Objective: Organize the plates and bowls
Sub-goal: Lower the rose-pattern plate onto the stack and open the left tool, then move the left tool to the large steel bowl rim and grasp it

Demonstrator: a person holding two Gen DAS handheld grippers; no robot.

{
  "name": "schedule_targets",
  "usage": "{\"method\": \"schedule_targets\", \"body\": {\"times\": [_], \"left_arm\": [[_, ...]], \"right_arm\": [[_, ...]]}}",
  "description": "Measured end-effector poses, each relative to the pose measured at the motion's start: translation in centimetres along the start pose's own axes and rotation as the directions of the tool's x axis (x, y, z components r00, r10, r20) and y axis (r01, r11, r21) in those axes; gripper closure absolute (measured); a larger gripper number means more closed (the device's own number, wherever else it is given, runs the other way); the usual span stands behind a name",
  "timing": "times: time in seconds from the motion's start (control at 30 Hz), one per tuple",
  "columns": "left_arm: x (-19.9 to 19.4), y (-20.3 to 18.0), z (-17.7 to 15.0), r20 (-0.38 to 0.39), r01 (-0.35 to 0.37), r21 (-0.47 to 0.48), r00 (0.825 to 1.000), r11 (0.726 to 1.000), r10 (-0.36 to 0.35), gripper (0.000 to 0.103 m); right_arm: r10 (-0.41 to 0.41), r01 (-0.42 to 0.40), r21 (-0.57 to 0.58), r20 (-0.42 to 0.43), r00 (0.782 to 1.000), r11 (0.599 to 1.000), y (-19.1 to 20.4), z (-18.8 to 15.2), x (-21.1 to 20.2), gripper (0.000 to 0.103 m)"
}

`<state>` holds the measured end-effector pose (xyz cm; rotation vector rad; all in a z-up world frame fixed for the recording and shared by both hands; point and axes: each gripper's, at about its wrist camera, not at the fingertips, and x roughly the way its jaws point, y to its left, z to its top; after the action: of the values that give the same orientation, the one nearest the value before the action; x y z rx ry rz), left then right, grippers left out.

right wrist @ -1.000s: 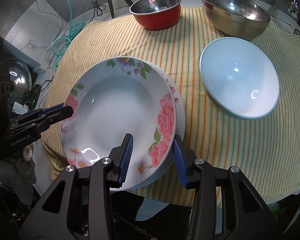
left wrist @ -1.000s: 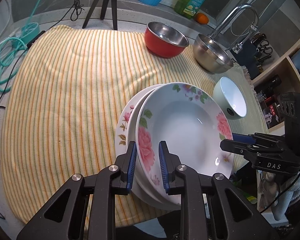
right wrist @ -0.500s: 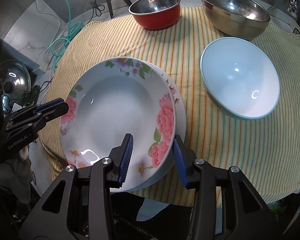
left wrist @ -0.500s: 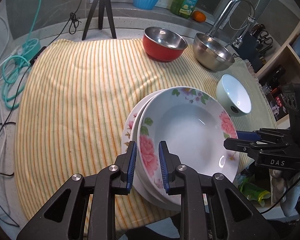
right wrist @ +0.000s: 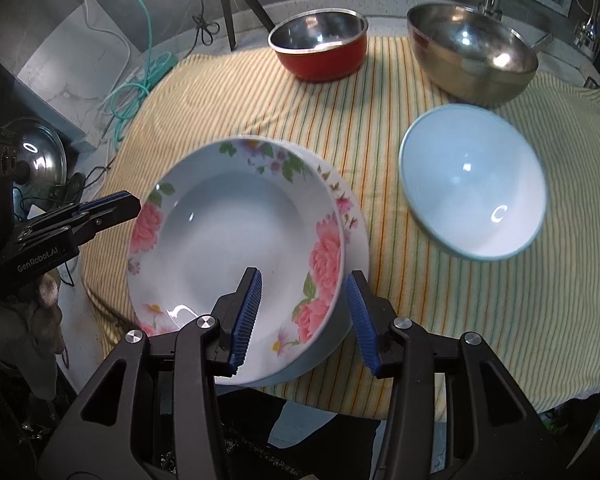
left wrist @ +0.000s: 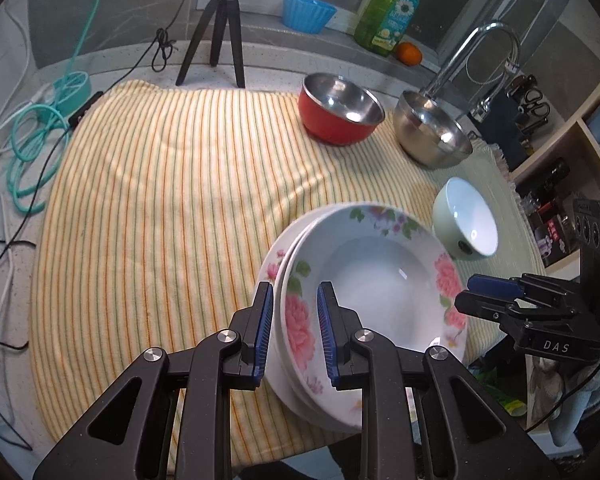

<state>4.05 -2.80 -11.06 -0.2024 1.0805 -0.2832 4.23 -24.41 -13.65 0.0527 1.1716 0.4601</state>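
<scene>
Plates: two glazed white ceramic deep plates with pink rose print (left wrist: 376, 292), nested as one stack, lifted and tilted over the near edge of the yellow striped cloth (left wrist: 160, 208) on the desk, at about 6 o'clock in both views.
Left tool (left wrist: 293, 334): jaws narrowly set, pads clamped on the stack's rim at its 9 o'clock; it bears the load.
Right tool (right wrist: 305, 312): jaws have just been opening; the rim at 5 o'clock stands between the pads with visible gaps, so no grip.
Handling: judged stiff, fairly heavy as a pair, glossy and slippery, breakable; the upper plate could slide off the lower one if tilted further.
Hold: best taken on the flat rim, opposite sides, both plates pinched together.
Bowls: pale blue ceramic bowl (right wrist: 474, 184) at 2 o'clock; red steel-lined bowl (right wrist: 320, 50) and plain steel bowl (right wrist: 472, 52) at 12 to 1 o'clock, apart from the stack.
</scene>
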Motion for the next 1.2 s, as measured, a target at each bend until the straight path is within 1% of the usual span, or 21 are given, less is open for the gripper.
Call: {"method": "schedule_targets", "body": {"times": [0.1,0.13,0.17,0.2,0.23,0.27,0.43,0.5,0.53,0.73,0.87,1.03,1.2], "left_arm": [[-0.5,-0.5,1.2,0.029,0.019,-0.005,0.999,1.0,-0.019,0.082],[-0.6,-0.7,1.6,0.038,0.023,-0.004,0.999,1.0,-0.023,0.082],[-0.7,-1.1,2.0,0.046,0.031,-0.003,0.998,1.0,-0.03,0.082],[-0.7,-1.3,2.4,0.053,0.041,-0.003,0.998,0.999,-0.04,0.078],[-0.7,-1.6,2.8,0.062,0.052,-0.004,0.997,0.999,-0.052,0.073],[-0.7,-2.0,3.2,0.071,0.059,-0.002,0.996,0.998,-0.059,0.072],[0.2,-3.9,4.8,0.093,0.101,0.001,0.991,0.995,-0.101,0.071],[0.6,-4.7,5.3,0.098,0.118,-0.003,0.988,0.993,-0.118,0.07],[0.8,-5.1,5.7,0.099,0.123,0.0,0.988,0.992,-0.122,0.07],[2.3,-6.9,7.1,0.111,0.156,-0.021,0.982,0.988,-0.152,0.07],[3.2,-7.9,8.1,0.114,0.158,-0.028,0.981,0.987,-0.154,0.07],[3.7,-8.6,9.2,0.129,0.161,-0.034,0.979,0.986,-0.155,0.07],[4.7,-9.5,10.7,0.122,0.173,-0.03,0.978,0.984,-0.169,0.07]], "right_arm": [[0.003,-0.003,0.0,0.044,0.999,1.0,-0.5,0.7,-1.5,0.054],[0.003,-0.003,0.002,0.056,0.998,1.0,-0.7,0.9,-2.0,0.052],[0.001,-0.002,0.006,0.073,0.997,1.0,-1.0,1.1,-2.6,0.048],[0.0,-0.001,0.01,0.09,0.996,1.0,-1.3,1.4,-3.1,0.045],[-0.004,0.002,0.016,0.108,0.994,1.0,-1.9,1.6,-3.7,0.045],[-0.006,0.004,0.022,0.121,0.993,1.0,-2.4,1.8,-4.2,0.045],[-0.036,0.026,0.062,0.175,0.984,0.998,-5.6,3.1,-6.3,0.044],[-0.046,0.031,0.083,0.185,0.982,0.996,-7.2,3.6,-6.9,0.038],[-0.049,0.03,0.1,0.196,0.979,0.995,-8.3,3.9,-7.2,0.037],[-0.075,0.036,0.171,0.232,0.97,0.985,-12.9,4.8,-8.6,0.037],[-0.087,0.037,0.201,0.25,0.964,0.979,-15.4,5.5,-9.0,0.037],[-0.084,0.013,0.256,0.268,0.96,0.967,-18.2,6.4,-9.2,0.037],[-0.072,-0.01,0.283,0.275,0.959,0.959,-20.4,7.3,-8.9,0.037]]}}
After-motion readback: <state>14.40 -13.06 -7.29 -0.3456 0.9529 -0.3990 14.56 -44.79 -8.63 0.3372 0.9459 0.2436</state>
